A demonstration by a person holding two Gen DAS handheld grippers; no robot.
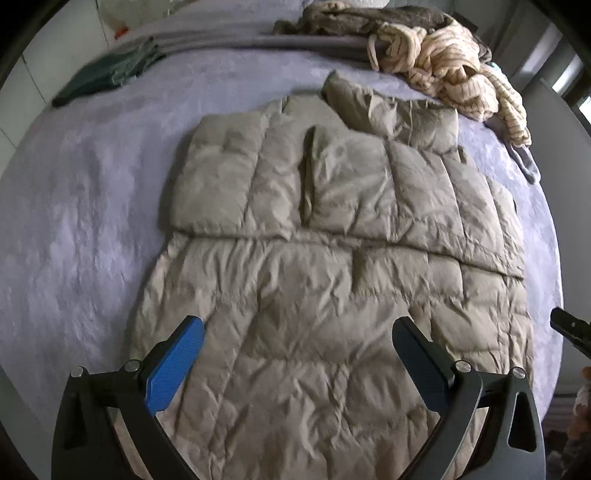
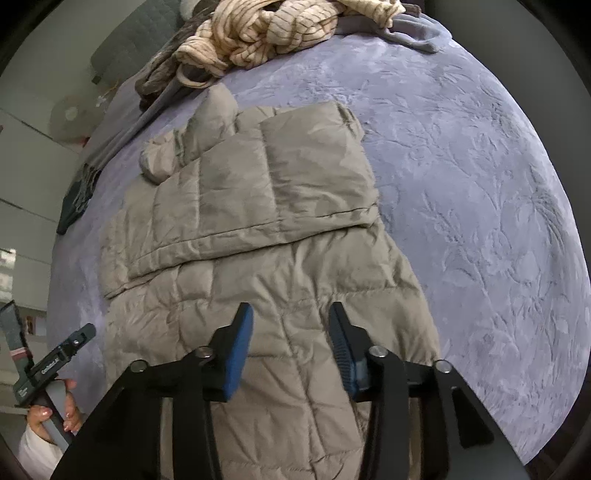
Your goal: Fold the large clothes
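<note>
A large beige quilted down jacket point(image 1: 325, 236) lies flat on the purple bedspread point(image 1: 74, 229), with both sleeves folded across its upper part. It also shows in the right wrist view point(image 2: 258, 221). My left gripper point(image 1: 299, 332) is wide open and empty, hovering above the jacket's lower hem area. My right gripper point(image 2: 291, 325) is partly open and empty, above the jacket's lower right part. The left gripper's handle, held by a hand, shows at the left edge of the right wrist view point(image 2: 55, 365).
A pile of cream striped clothes point(image 1: 454, 74) and a brown-grey garment point(image 1: 369, 18) lie at the head of the bed. A dark green folded garment point(image 1: 110, 74) lies at the far left. The purple bedspread point(image 2: 480, 184) extends to the jacket's right.
</note>
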